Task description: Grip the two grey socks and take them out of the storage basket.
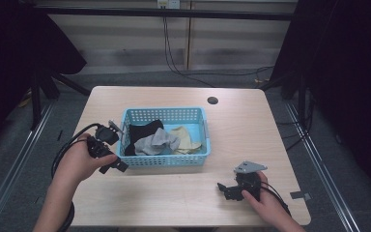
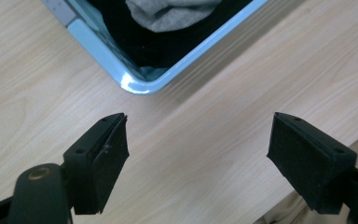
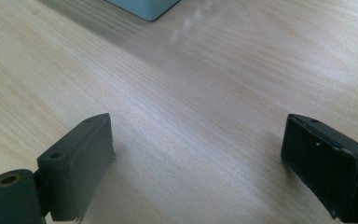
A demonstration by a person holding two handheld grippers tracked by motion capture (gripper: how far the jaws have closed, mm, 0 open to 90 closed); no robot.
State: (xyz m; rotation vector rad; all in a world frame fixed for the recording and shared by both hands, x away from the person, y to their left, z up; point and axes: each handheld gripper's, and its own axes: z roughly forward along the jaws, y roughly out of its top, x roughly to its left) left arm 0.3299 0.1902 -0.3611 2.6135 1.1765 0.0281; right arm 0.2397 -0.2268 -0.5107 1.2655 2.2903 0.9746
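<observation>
Left claw [image 1: 118, 166]: wide open, nothing between the pads; positioned at the near left corner of the basket [image 1: 166, 160], just outside the rim.
Right claw [image 1: 222, 189]: wide open, empty; low over the bare tabletop [image 1: 183, 193], well apart from the basket.
Basket contents: grey cloth [image 1: 157, 141] in the middle, lying over the black cloth [image 1: 142, 131]; cream cloth [image 1: 186, 137] toward the right side. All inside the walls.
Left gripper view: basket corner [image 2: 137, 86] directly ahead of the pads, grey cloth [image 2: 168, 14] beyond it.
Risk, rim strike: likely if the left claw advances level; pads meet the plastic corner and push the light basket across the tabletop.
Risk, double pick: grey and black cloths overlap; a deep bite probably takes both.
Risk, snag: perforated walls can catch a trailing fold during a lift and tip the basket.
Risk, unsteadied basket: right claw too far off to hold it down.
Precaution: clear the rim first, then descend onto the top fold only.
</observation>
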